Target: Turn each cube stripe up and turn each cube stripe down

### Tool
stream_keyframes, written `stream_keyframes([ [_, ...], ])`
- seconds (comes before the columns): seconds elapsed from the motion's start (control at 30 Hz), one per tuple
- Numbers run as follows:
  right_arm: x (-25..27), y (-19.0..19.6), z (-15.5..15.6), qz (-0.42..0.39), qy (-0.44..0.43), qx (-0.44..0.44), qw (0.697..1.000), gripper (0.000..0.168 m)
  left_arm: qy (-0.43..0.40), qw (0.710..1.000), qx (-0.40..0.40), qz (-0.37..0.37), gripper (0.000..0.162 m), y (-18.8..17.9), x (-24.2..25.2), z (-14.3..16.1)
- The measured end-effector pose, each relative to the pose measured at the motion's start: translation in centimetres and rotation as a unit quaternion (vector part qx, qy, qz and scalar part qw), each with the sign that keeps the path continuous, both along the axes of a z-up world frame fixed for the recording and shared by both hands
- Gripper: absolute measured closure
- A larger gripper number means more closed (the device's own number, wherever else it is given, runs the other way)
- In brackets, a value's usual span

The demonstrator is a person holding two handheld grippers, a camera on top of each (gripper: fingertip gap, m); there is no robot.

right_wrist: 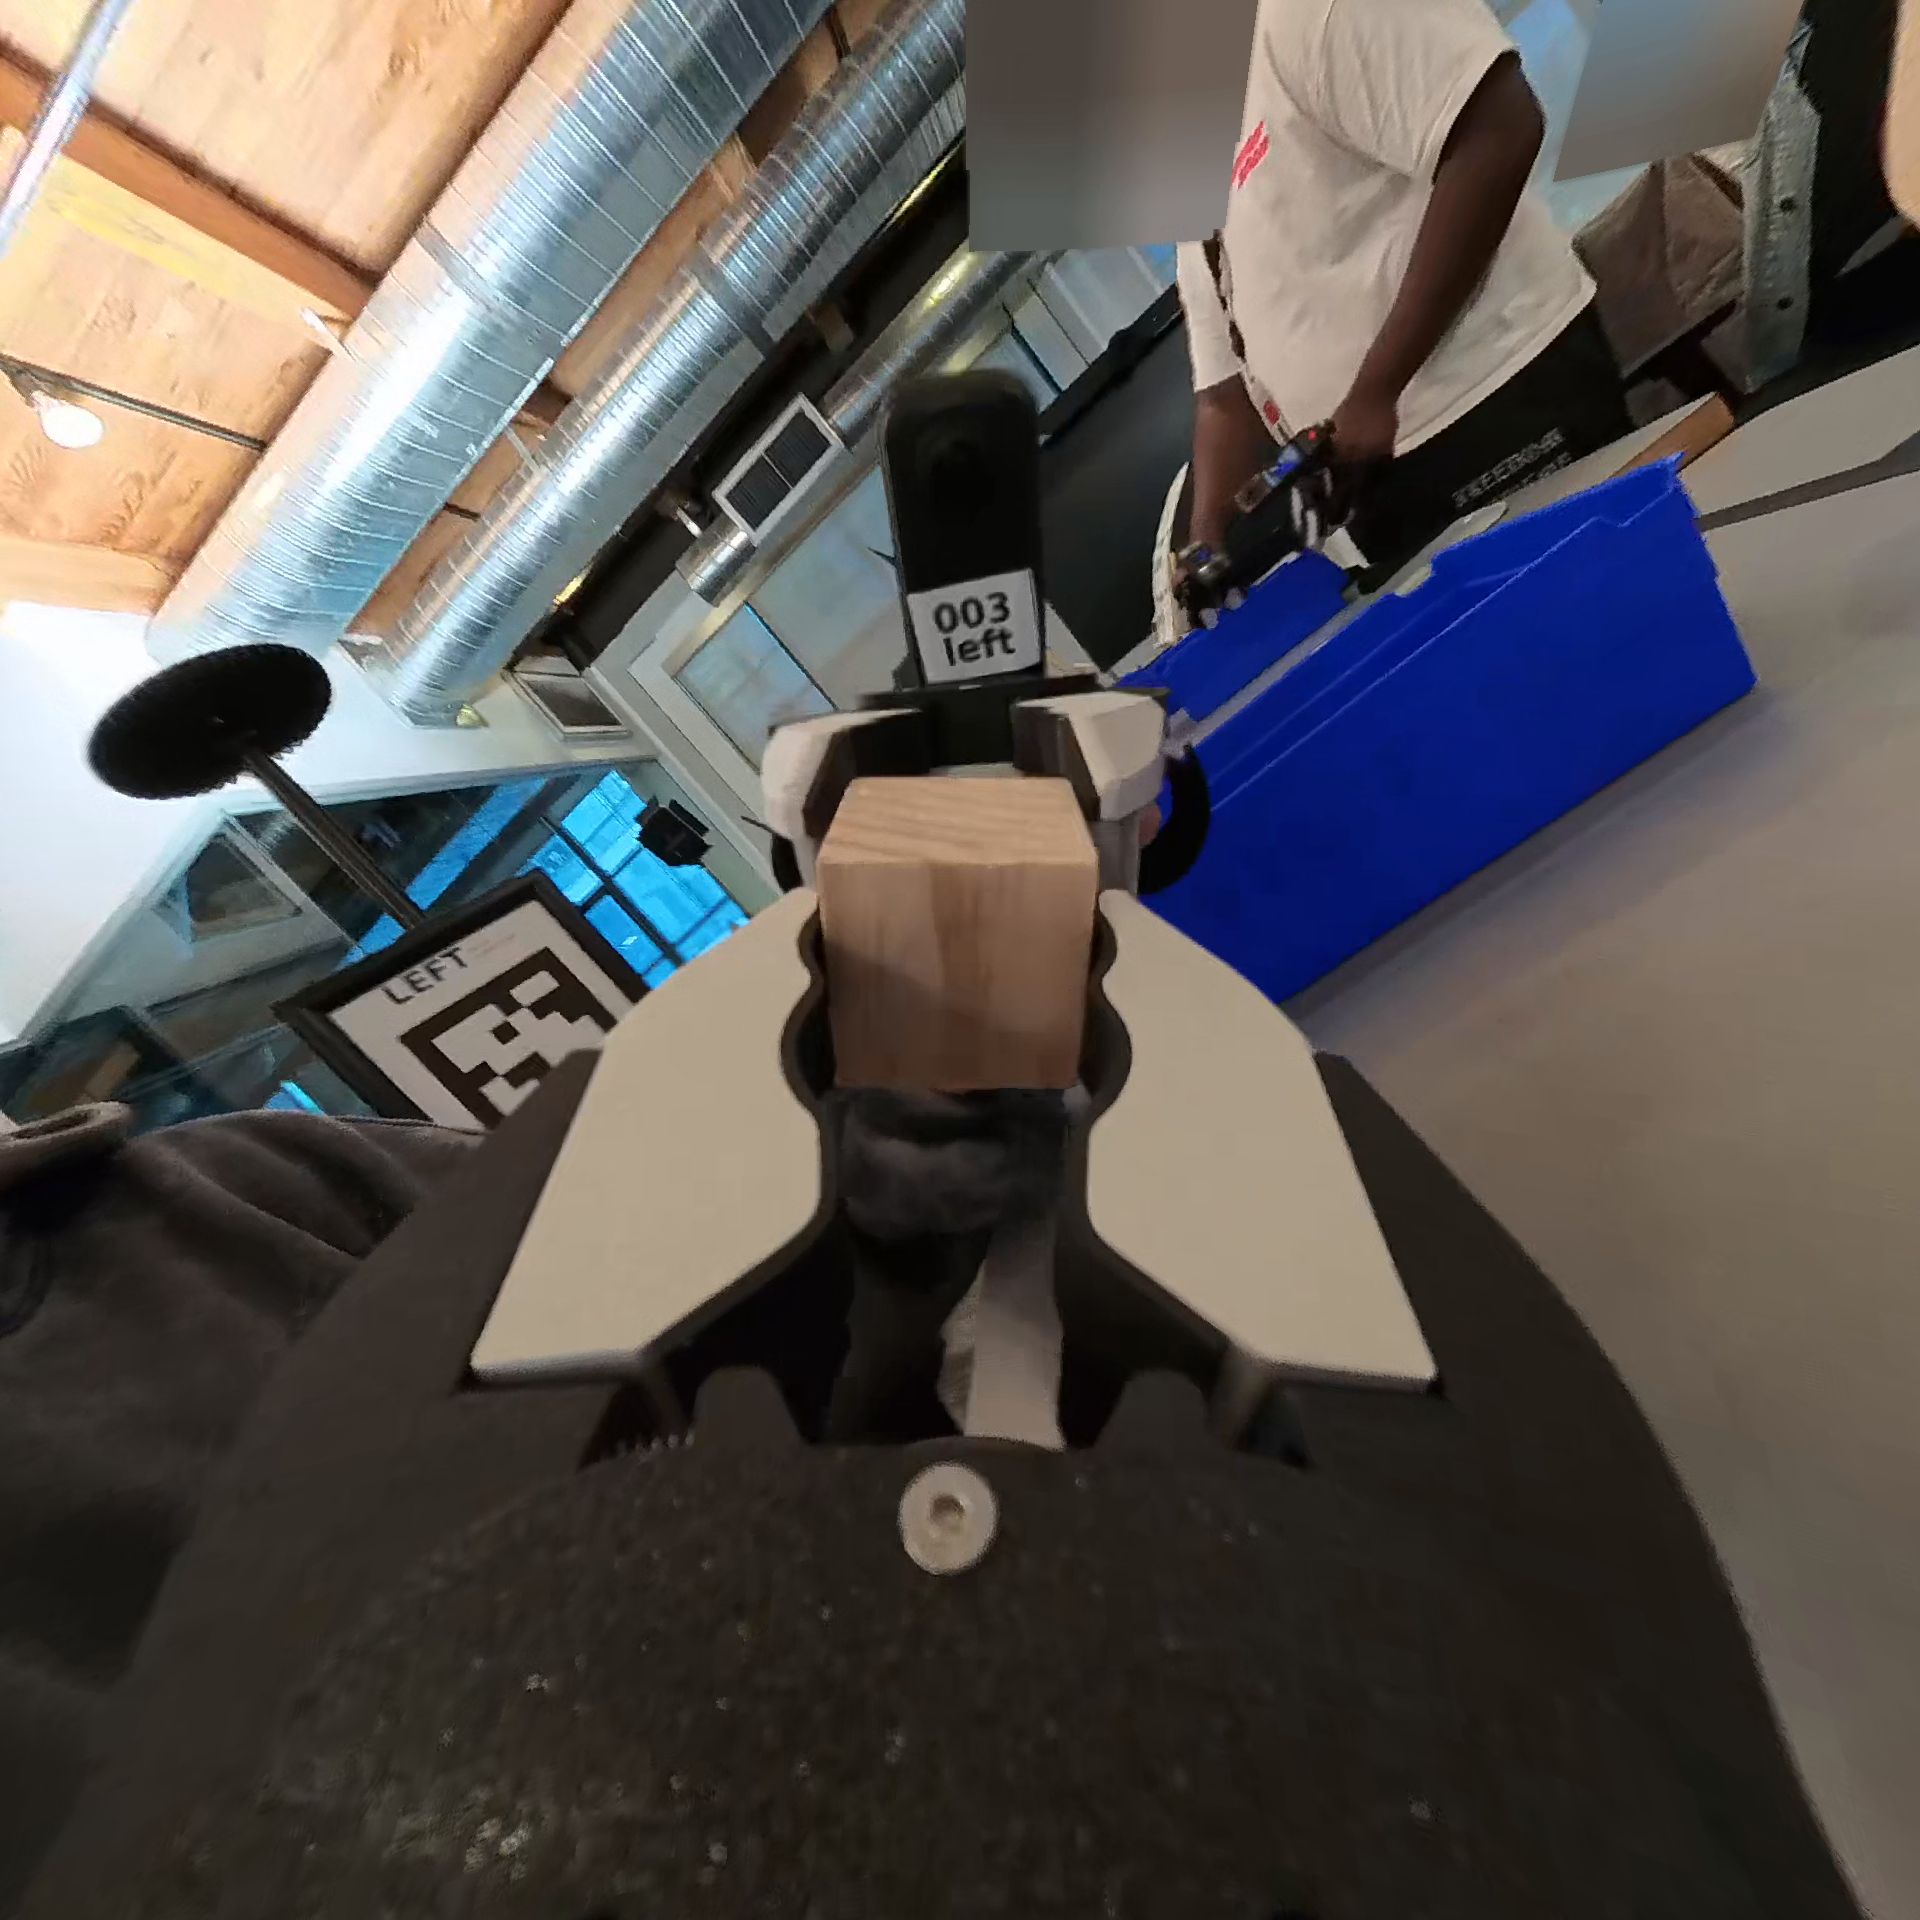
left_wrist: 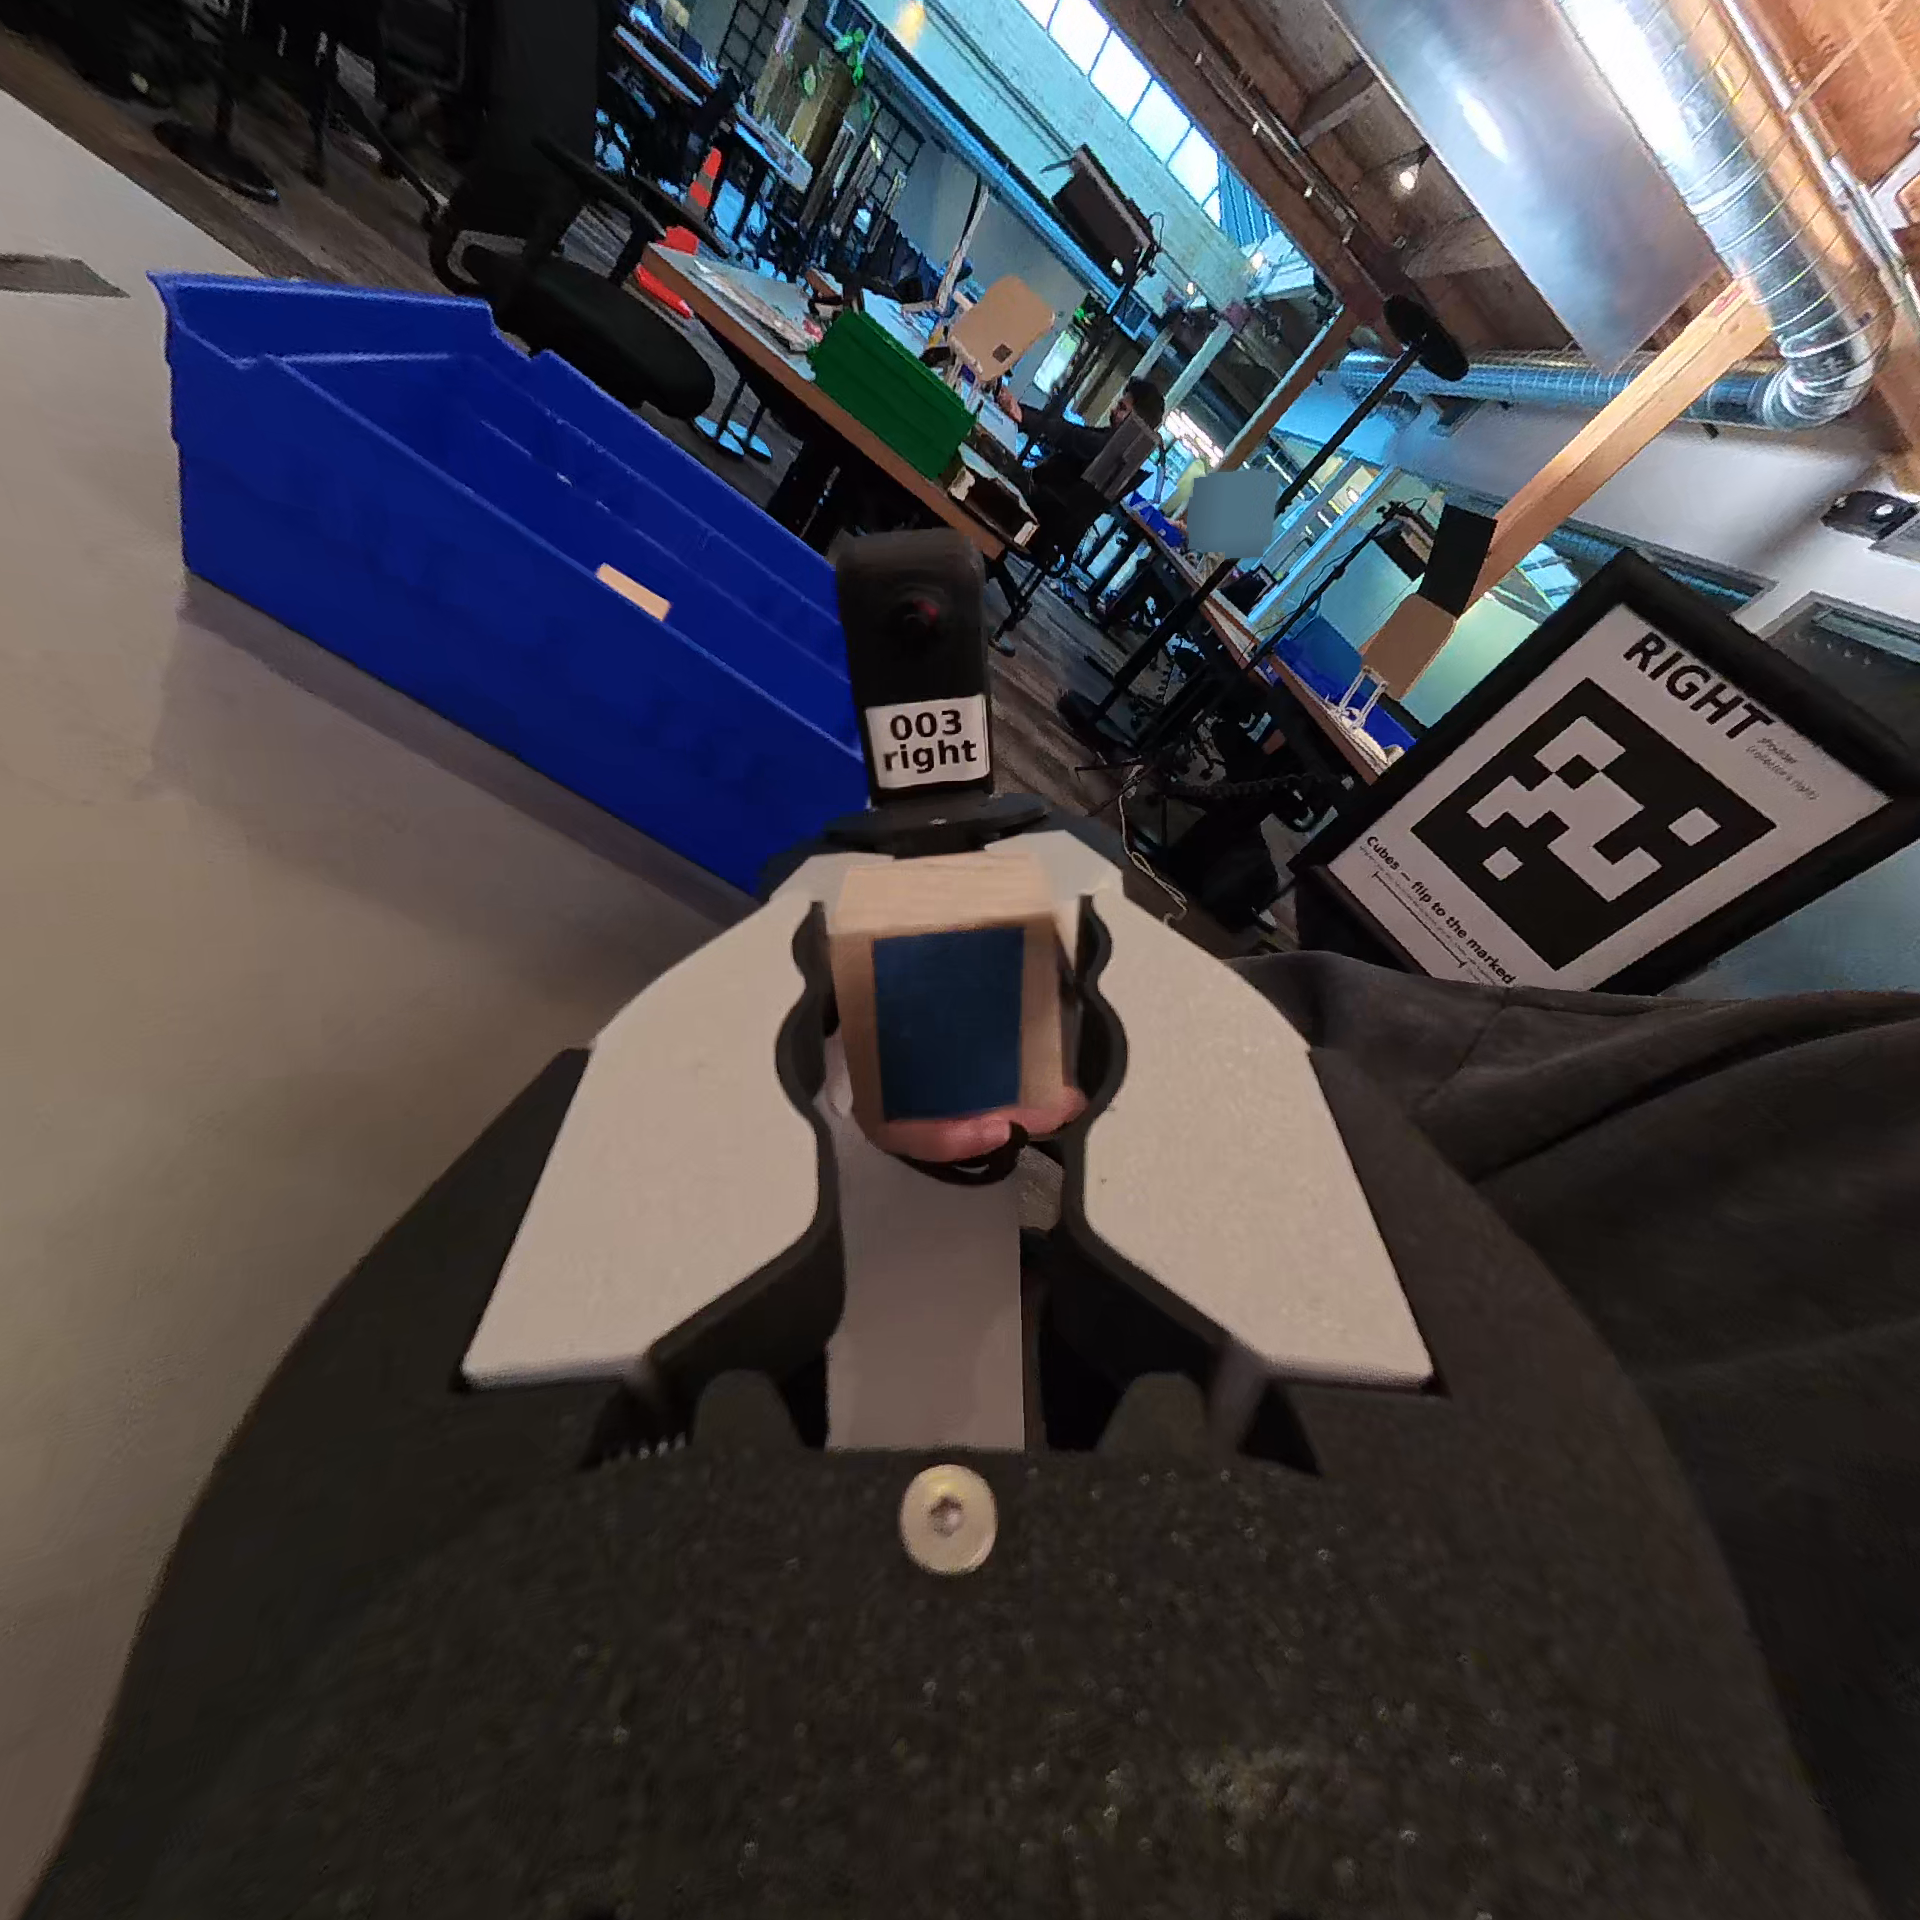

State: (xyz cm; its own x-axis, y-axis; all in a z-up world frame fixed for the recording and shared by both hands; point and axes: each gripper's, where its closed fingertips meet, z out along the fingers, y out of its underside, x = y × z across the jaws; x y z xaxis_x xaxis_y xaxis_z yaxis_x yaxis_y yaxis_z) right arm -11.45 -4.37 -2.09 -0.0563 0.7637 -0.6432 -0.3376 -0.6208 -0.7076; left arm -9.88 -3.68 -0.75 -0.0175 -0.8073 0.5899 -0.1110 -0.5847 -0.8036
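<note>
Both grippers meet nose to nose above the pale counter (left_wrist: 208, 935), each pinching the same wooden cube (left_wrist: 951, 997). The left gripper (left_wrist: 951, 1013) clamps it with the blue stripe (left_wrist: 948, 1023) facing its camera; the right gripper (right_wrist: 956, 977) clamps it where only bare wood shows. Each view is largely blocked by the cube and the opposite gripper's black camera. A blue bin (left_wrist: 468, 540) stands on the counter behind, framed marker boards (left_wrist: 1600, 821) lean nearby, and a person in a white shirt (right_wrist: 1371, 239) stands beyond the bin.

Silver ceiling ducts (right_wrist: 540, 343), wooden beams (left_wrist: 1621, 416), desks (left_wrist: 831, 364), office chair (left_wrist: 582, 301), windows (left_wrist: 1132, 94).
</note>
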Motion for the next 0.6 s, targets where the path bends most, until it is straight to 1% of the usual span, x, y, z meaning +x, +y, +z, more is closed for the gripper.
stream_keyframes([
  [0.07, 0.6, 0.1, 0.1, -0.022, -0.009, 0.015, 1.000, 0.123, 0.005, 0.999, 0.018, 0.034, 0.096, -0.1, -1.5, 0.1],
  [0.13, 1.3, 0.0, -0.2, -0.038, -0.032, 0.022, 0.999, 0.123, 0.047, 0.994, 0.046, 0.089, 0.084, 0.2, -3.8, -1.4],
  [0.17, 1.7, 0.1, -0.6, -0.050, -0.050, 0.029, 0.997, 0.124, 0.069, 0.988, 0.060, 0.121, 0.082, 0.2, -5.1, -2.5],
  [0.23, 2.2, 0.1, -1.2, -0.067, -0.077, 0.040, 0.994, 0.124, 0.105, 0.975, 0.079, 0.179, 0.083, -0.1, -7.6, -5.5],
  [0.33, 2.8, 0.3, -2.5, -0.095, -0.126, 0.054, 0.986, 0.124, 0.141, 0.956, 0.101, 0.237, 0.090, -1.2, -10.5, -9.9],
  [0.37, 2.8, 0.4, -3.0, -0.103, -0.140, 0.055, 0.983, 0.124, 0.147, 0.955, 0.095, 0.241, 0.093, -1.6, -11.1, -10.7],
  [0.4, 2.8, 0.6, -3.5, -0.110, -0.154, 0.053, 0.981, 0.124, 0.140, 0.959, 0.080, 0.234, 0.093, -2.0, -11.2, -10.8],
  [0.47, 2.7, 0.9, -4.3, -0.116, -0.175, 0.044, 0.977, 0.124, 0.107, 0.967, 0.064, 0.222, 0.094, -2.3, -11.1, -9.6],
  [0.5, 2.6, 0.9, -4.5, -0.118, -0.179, 0.042, 0.976, 0.124, 0.103, 0.967, 0.070, 0.220, 0.094, -2.2, -11.0, -9.2],
  [0.6, 3.3, 1.3, -4.2, -0.138, -0.204, 0.046, 0.968, 0.124, 0.122, 0.965, 0.095, 0.212, 0.094, -2.5, -10.9, -9.3],
])
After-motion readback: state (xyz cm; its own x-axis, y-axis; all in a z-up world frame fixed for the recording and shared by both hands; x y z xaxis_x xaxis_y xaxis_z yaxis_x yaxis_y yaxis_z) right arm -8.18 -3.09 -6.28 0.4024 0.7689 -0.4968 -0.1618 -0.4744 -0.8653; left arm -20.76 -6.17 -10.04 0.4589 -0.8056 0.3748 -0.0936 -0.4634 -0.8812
